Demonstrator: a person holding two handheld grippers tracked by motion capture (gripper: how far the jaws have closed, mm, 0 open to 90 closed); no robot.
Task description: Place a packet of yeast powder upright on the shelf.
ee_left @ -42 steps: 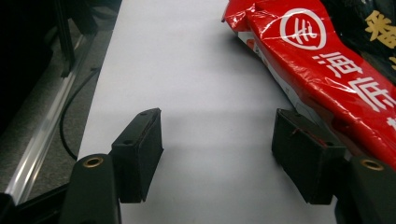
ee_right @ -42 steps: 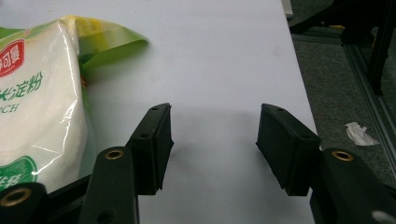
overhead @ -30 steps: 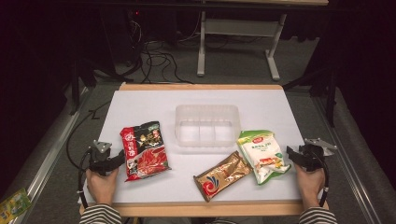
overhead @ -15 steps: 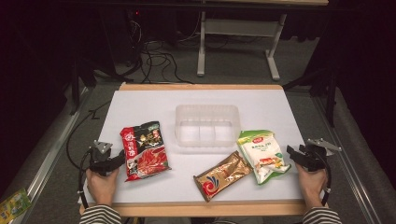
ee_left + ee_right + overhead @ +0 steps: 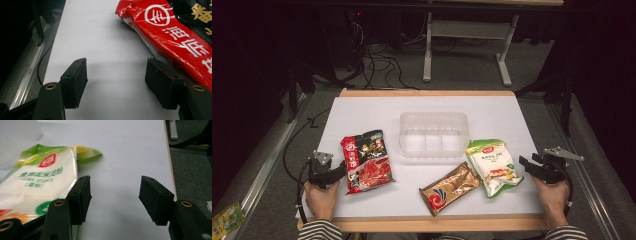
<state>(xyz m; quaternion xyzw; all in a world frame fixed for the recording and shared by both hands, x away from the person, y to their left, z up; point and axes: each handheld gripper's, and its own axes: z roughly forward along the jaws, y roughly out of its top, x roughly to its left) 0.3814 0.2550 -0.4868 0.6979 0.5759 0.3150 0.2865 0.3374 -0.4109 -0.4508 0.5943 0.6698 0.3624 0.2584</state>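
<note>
A: Left gripper (image 5: 334, 172)?
B: Near the table's (image 5: 362, 107) left edge, jaws spread wide, empty; red packet (image 5: 366, 161) just beside its right jaw.

A: Right gripper (image 5: 532, 166)?
B: Near the right edge, jaws wide apart, holding nothing; green-and-white packet (image 5: 492, 165) just beside its left jaw.

A: Other items?
B: Clear tray (image 5: 434, 134) at centre; brown packet (image 5: 450, 187) toward the front edge.

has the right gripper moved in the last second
No. The right gripper sits just right of the green packet, near the table's right edge, as before.
</note>
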